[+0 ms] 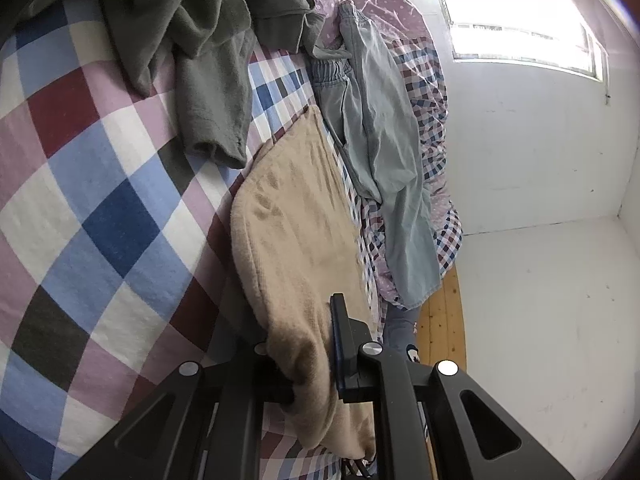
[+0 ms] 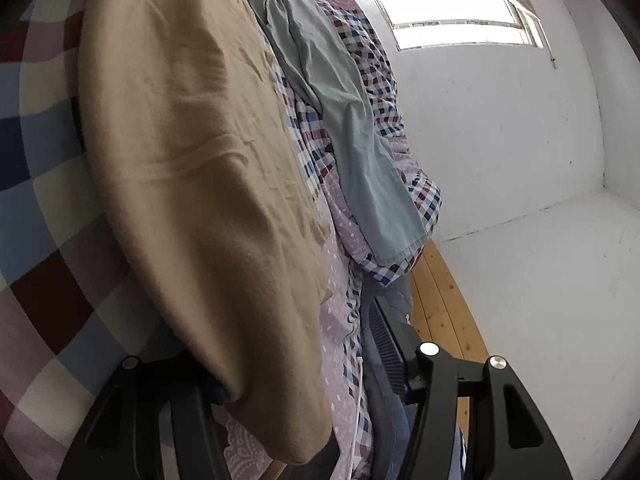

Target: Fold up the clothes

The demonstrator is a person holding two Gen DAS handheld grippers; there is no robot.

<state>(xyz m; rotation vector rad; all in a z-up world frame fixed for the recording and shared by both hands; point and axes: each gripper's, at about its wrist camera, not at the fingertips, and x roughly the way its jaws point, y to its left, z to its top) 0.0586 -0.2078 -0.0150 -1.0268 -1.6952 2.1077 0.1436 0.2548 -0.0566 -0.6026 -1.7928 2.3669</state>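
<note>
Checked bedsheet in blue, white, pink and maroon squares (image 1: 92, 208) fills the left of both views; open sheet lies to the tan piece's left. White wall (image 1: 520, 140) and wooden floor strip (image 1: 444, 312) bound the right side past the bed edge.

Tan fleecy folded garment (image 1: 292, 240) lies flat on the sheet, long axis running from the grippers away toward the window end, near end rounded and bunched. Pale blue-grey trousers (image 1: 384, 152) lie just beside it on the right, same heading, over a small-check quilt (image 1: 428, 92).

Left view only: dark grey fleece garment (image 1: 200, 40) heaped at the far end, one sleeve cuff reaching near the tan piece's far corner. Right view only: tan surface close-up with creases, grey heap out of frame.

Left gripper (image 1: 312, 364): clenched on the tan garment's near end, cloth pinched between the fingers. Right gripper (image 2: 312, 376): fingers apart, tan cloth (image 2: 200, 160) draped over the left finger; can't tell if anything's clamped.
</note>
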